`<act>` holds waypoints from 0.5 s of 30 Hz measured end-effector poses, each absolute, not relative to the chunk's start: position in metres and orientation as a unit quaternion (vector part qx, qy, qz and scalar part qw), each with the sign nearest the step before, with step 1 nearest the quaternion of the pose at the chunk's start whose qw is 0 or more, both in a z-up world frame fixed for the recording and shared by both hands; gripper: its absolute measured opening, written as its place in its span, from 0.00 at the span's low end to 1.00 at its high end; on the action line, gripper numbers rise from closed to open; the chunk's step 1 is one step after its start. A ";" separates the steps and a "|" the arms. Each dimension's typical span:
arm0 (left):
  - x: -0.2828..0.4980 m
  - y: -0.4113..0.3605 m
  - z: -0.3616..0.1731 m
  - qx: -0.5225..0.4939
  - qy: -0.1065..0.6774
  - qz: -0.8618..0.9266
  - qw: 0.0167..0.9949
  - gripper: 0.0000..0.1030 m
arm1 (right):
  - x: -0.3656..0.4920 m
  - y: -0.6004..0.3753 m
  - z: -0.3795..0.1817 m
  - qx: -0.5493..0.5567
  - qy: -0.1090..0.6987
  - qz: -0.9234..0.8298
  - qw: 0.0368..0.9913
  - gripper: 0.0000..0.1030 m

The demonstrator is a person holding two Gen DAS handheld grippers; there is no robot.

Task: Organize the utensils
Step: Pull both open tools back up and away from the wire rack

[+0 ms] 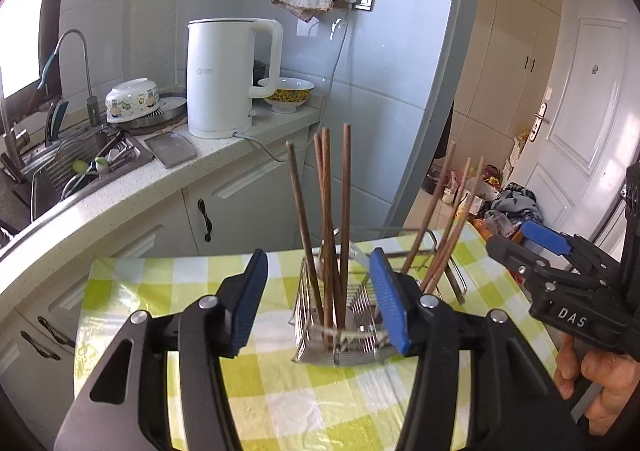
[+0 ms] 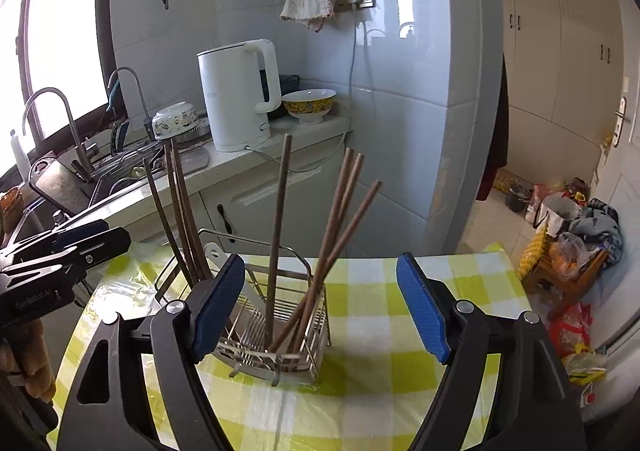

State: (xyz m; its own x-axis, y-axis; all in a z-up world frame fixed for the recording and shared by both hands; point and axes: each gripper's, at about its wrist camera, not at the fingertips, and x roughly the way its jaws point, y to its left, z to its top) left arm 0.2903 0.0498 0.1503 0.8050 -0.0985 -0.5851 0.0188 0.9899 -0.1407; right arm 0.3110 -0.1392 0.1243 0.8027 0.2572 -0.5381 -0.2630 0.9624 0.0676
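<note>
A wire rack is set on the checked tablecloth, with brown chopsticks stood upright or leaning in its compartments. The left gripper is held open before it, nothing gripped. The right gripper is spread wide, empty. A white kettle is seen on the counter behind.

A white kettle stands beside a yellow bowl on the counter near the sink.
</note>
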 end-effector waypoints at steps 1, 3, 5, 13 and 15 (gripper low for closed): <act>0.283 0.051 0.147 -0.068 0.310 -0.032 0.948 0.54 | 0.304 -0.143 0.121 -0.008 0.279 0.131 0.951 0.73; 0.270 0.052 0.139 -0.076 0.311 -0.035 0.947 0.59 | 0.289 -0.150 0.114 -0.008 0.273 0.122 0.954 0.75; 0.255 0.051 0.129 -0.083 0.313 -0.037 0.945 0.60 | 0.274 -0.155 0.105 -0.004 0.271 0.123 0.955 0.77; 0.200 0.039 0.092 -0.081 0.300 -0.042 0.950 0.67 | 0.222 -0.168 0.058 0.026 0.260 0.132 0.956 0.80; 0.188 0.033 0.084 -0.068 0.283 -0.046 0.956 0.72 | 0.212 -0.170 0.048 0.026 0.249 0.134 0.959 0.80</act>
